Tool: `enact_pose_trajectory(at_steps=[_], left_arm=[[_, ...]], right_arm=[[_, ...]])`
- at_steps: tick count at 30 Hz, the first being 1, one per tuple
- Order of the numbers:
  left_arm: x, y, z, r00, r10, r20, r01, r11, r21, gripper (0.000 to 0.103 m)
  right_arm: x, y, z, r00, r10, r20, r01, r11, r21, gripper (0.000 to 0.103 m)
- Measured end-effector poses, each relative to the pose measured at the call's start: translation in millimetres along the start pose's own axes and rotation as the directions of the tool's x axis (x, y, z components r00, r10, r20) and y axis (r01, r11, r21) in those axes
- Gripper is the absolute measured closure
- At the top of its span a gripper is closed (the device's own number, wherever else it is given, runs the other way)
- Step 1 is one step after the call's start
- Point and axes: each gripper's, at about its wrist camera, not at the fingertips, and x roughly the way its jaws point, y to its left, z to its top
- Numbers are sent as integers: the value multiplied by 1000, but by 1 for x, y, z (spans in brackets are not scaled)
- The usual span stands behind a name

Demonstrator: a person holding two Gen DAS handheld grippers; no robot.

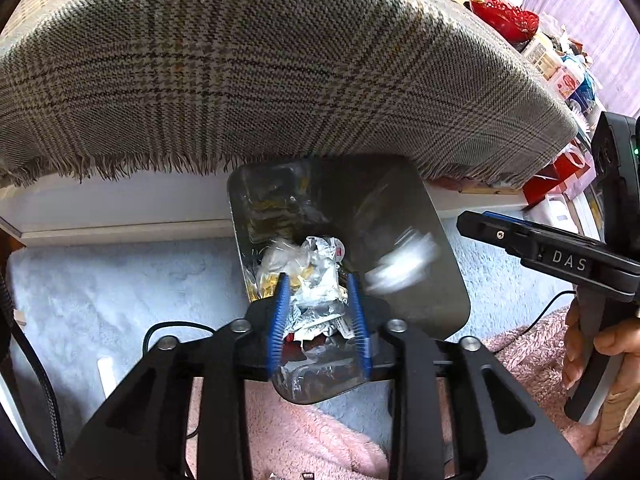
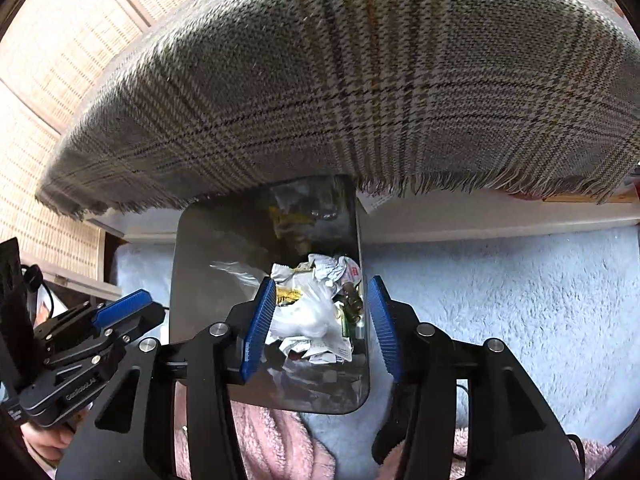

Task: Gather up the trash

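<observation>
Our two tongs, the left gripper (image 1: 320, 312) and the right gripper (image 2: 322, 326), are hanging spread and empty over one trash bin (image 1: 440, 264), its crumpled wrappers (image 1: 316, 276) lying below.

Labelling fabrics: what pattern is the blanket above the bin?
Grey-beige plaid blanket with a fringed edge; clearest in the left wrist view.

Grey plaid blanket (image 1: 248, 76), dark bin (image 1: 436, 264), pale blue rug (image 2: 520, 300), pink fabric (image 1: 312, 440)
</observation>
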Motion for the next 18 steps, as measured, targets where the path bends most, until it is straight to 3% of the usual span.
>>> enact_pose_trajectory(at_steps=[1, 8, 10, 18], left_arm=[[-3, 0, 1, 1000, 3, 3, -3, 1000, -1, 67], [-22, 5, 7, 998, 39, 42, -39, 999, -6, 41], [-30, 6, 9, 997, 46, 57, -45, 999, -8, 40], [-55, 7, 25, 991, 58, 118, -57, 998, -10, 37]], right_arm=[[-1, -1, 0, 1000, -4, 6, 4, 1000, 6, 40], [-15, -7, 4, 999, -24, 48, 22, 999, 26, 14], [-19, -8, 6, 998, -32, 60, 31, 999, 26, 10], [-47, 0, 26, 991, -38, 128, 36, 999, 15, 9]])
